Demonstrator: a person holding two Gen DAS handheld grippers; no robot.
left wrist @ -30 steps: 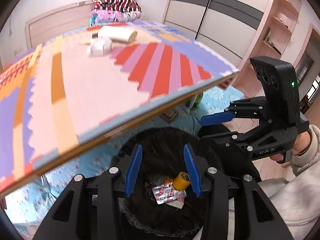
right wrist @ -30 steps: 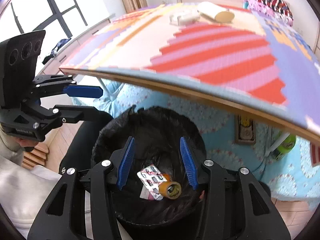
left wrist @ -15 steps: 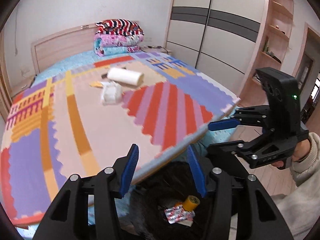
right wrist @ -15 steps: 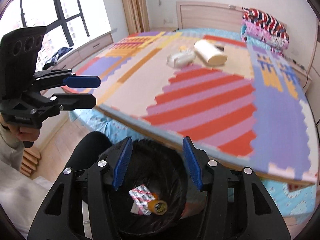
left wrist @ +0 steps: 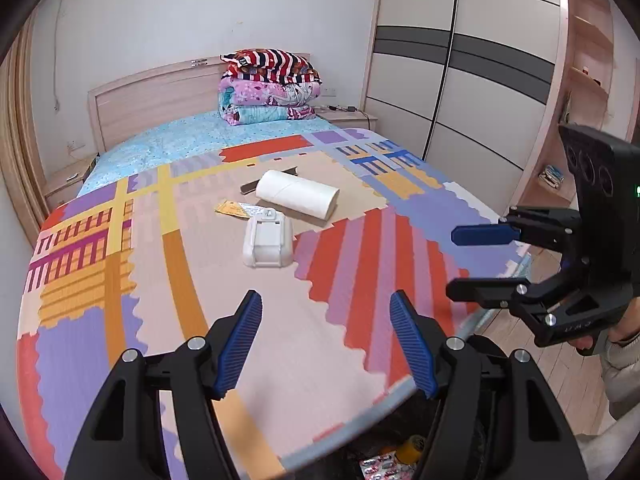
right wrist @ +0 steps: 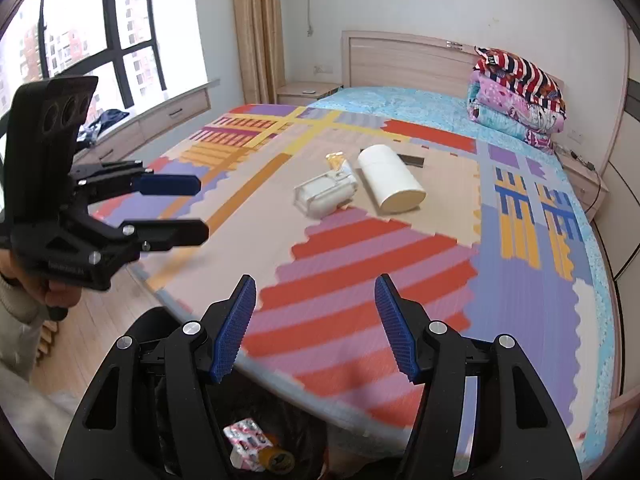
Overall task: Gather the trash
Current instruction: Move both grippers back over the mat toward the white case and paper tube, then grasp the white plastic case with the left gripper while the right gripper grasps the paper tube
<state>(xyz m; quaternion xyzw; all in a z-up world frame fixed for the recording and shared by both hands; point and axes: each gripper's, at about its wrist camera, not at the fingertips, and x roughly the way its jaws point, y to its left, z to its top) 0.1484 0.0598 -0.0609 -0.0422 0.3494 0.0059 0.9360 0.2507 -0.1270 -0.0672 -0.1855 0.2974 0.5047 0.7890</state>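
Foam mat (left wrist: 360, 264) on the bed (left wrist: 168, 140) carries roll (left wrist: 298, 194), white box (left wrist: 267, 240).

Before you, a bright foam mat (left wrist: 168, 280) of red, purple and orange blocks covers the near half of a bed (left wrist: 168, 140) made up in a blue sheet. Three folded quilts (left wrist: 270, 88) sit stacked against the pale wooden headboard (left wrist: 152, 92). To your right stands a sliding wardrobe (left wrist: 460, 80) banded in grey; to your left, a curtain (right wrist: 256, 28) hangs beside a large window (right wrist: 80, 40).
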